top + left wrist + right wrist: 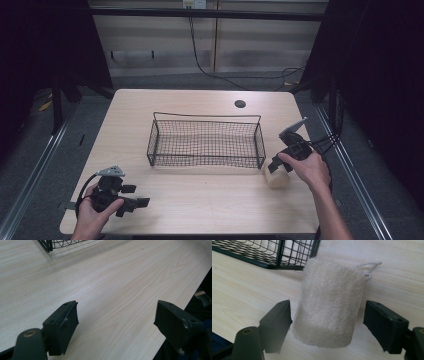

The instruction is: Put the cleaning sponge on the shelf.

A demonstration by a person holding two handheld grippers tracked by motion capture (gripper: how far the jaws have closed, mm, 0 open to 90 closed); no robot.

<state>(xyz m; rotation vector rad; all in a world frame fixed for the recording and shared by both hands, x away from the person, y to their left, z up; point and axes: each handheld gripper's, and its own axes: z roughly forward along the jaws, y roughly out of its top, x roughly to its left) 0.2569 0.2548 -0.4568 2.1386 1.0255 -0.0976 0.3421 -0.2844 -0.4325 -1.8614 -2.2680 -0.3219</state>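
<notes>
Mid-desk (200,200) I see a black wire basket (205,142) with nothing inside, my right gripper (327,322) jaws wide around a pale loofah sponge (329,305) beside its corner, left gripper (116,322) jaws wide, holding nothing.

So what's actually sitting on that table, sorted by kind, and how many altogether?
Wire basket: 1, black, with nothing inside that I can see.
Loofah sponge: 1, pale and fibrous with a string loop, lying outside the basket between the open right tongs.
Hand-held tongs: 2, the left tongs open over bare wood.
Total: 4.
</notes>
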